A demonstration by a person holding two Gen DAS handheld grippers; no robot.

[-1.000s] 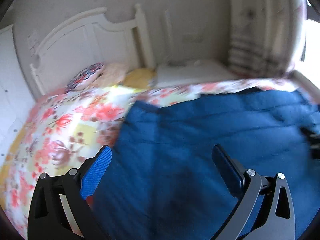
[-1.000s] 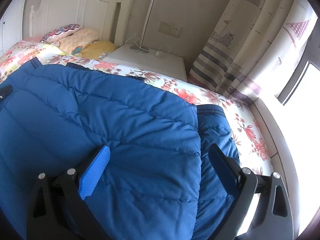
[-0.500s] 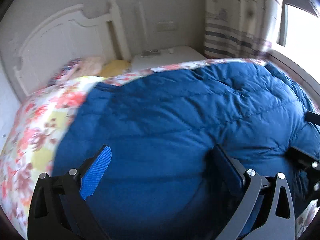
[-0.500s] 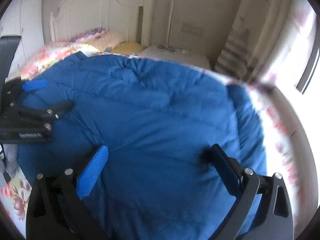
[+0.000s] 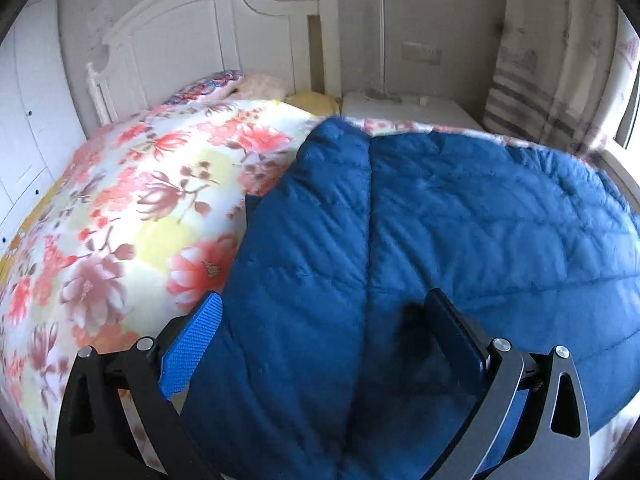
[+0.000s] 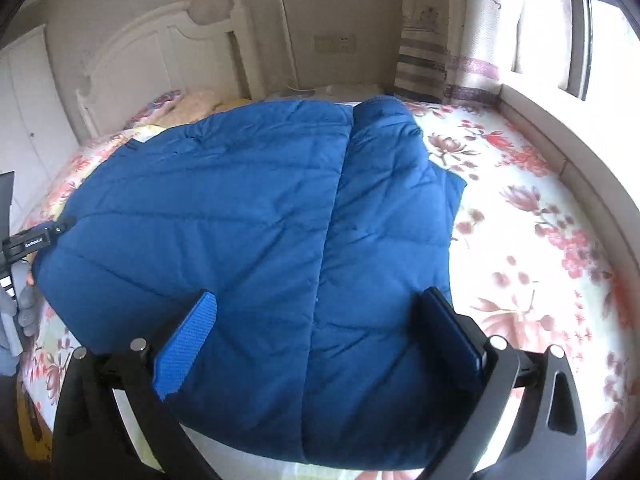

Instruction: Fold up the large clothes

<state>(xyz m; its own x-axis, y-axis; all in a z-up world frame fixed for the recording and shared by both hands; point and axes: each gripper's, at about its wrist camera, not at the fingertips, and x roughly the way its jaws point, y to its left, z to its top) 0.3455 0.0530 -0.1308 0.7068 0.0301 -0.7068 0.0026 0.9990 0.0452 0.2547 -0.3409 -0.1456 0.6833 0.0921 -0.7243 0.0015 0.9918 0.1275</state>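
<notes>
A large quilted blue jacket (image 5: 460,232) (image 6: 224,216) lies spread flat on the bed, a folded-in side panel (image 5: 320,216) (image 6: 392,200) lying along each edge. My left gripper (image 5: 324,320) hovers open over the jacket's left part, nothing between its fingers. Over the jacket's right part my right gripper (image 6: 316,316) is open as well and holds nothing. The left tool's body (image 6: 28,236) and a gloved hand (image 6: 28,312) show at the left edge of the right wrist view.
The bed has a floral cover (image 5: 132,216) (image 6: 532,240), a white headboard (image 5: 208,40) and pillows (image 5: 224,84). A white nightstand (image 5: 408,108) stands beside it. A striped curtain (image 5: 532,80) and a window sill (image 6: 560,140) lie to the right, white cabinets (image 5: 28,100) to the left.
Both grippers have swung over the jacket and stayed open. The left view turned back toward the jacket's left edge; the right view now shows bare floral cover to the jacket's right.
</notes>
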